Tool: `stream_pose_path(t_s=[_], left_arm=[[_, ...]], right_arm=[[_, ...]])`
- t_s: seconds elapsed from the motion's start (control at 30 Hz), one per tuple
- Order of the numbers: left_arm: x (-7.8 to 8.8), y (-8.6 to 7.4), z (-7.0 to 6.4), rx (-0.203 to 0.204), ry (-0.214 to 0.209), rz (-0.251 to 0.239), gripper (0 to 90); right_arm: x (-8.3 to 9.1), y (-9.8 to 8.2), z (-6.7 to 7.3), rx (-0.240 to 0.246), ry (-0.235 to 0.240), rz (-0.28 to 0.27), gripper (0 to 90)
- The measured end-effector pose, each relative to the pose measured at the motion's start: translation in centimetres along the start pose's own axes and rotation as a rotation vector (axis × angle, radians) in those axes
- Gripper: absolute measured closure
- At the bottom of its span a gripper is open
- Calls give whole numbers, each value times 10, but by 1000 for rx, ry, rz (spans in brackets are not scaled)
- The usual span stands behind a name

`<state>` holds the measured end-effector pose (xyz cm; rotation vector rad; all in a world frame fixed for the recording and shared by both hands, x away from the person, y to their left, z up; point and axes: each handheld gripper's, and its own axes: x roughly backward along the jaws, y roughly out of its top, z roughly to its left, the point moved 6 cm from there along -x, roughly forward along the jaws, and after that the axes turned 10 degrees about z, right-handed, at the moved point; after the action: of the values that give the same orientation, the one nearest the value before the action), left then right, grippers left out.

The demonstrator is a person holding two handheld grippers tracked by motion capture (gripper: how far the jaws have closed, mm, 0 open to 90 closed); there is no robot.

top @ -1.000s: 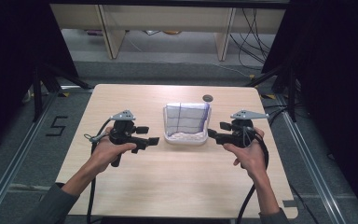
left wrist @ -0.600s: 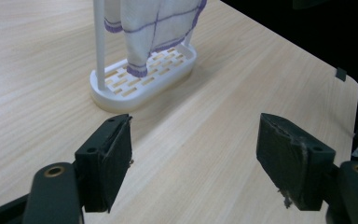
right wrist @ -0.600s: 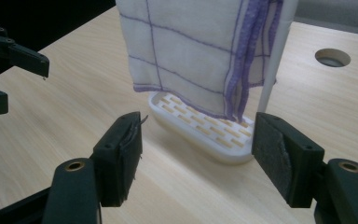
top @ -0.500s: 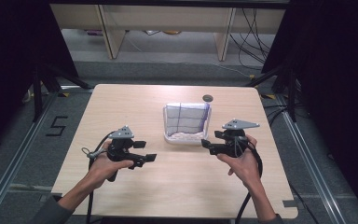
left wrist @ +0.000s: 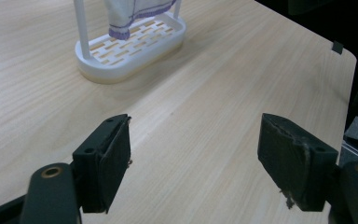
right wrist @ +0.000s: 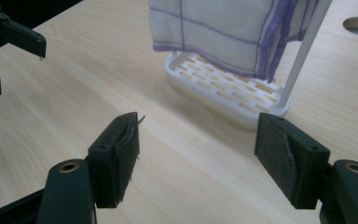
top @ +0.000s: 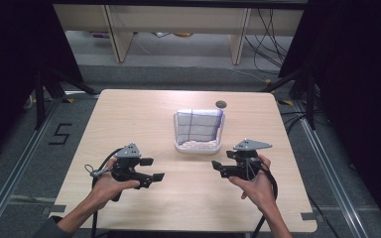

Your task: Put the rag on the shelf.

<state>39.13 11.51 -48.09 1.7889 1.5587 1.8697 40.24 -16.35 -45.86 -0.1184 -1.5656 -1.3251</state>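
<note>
Hanging: checked cloth (top: pixel 199 125) draped on its white rack (top: pixel 198 146), mid-counter (top: pixel 129 114).
Left tongs (top: pixel 155 169): spread wide, empty, near counter's front.
Right tongs (top: pixel 217 168): jaws just opening, nothing between.
Progress: cloth appears hung; likely nothing left.

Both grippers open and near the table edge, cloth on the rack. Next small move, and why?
Probably nothing more than setting the grippers down. The cloth hangs draped over the white rack, and both the left gripper and right gripper sit apart from it on the person's side, jaws wide with nothing between them; the right's have just been opening. The hanging looks done.
</note>
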Motion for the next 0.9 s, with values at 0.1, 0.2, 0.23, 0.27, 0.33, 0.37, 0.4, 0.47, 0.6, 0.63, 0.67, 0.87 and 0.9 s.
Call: stream_pose_path(t_s=[0.1, 0.2, 0.23, 0.27, 0.33, 0.37, 0.4, 0.47, 0.6, 0.63, 0.67, 0.87, 0.9], left_arm=[[-1, -4, -3, -3, -6, 5, 250], [-2, -8, -6, -11, -15, 10, 249], [-3, -9, -7, -12, -16, 15, 249], [-3, -11, -8, -17, -15, 24, 249], [-4, -13, -10, -17, -14, 27, 249], [-5, -14, -11, -15, -17, 25, 249], [-5, -15, -12, -15, -13, 26, 249], [-6, -18, -13, -21, -21, 25, 249], [-7, -24, -16, -14, -18, 35, 249], [-7, -26, -16, -22, -20, 41, 249], [-7, -28, -17, -22, -18, 41, 249], [-8, -37, -19, -16, -21, 50, 248], [-8, -39, -19, -16, -18, 53, 248]], right_arm=[[-3, -7, 3, 2, 4, 11, 316], [-4, -15, 6, -17, 14, 32, 313], [-5, -17, 5, 1, 19, 28, 313], [-6, -20, 6, -4, 35, 31, 313], [-4, -24, 6, 2, 16, 32, 311], [-5, -25, 8, -8, 31, 28, 311], [-4, -28, 8, -4, 23, 34, 310], [-3, -33, 11, -25, 30, 47, 309], [-3, -41, 12, -15, 34, 50, 298], [-3, -44, 13, -28, 39, 53, 294], [-3, -46, 12, -16, 44, 43, 293], [-4, -64, 14, -57, 43, 80, 277], [-5, -66, 12, -39, 42, 71, 271]])
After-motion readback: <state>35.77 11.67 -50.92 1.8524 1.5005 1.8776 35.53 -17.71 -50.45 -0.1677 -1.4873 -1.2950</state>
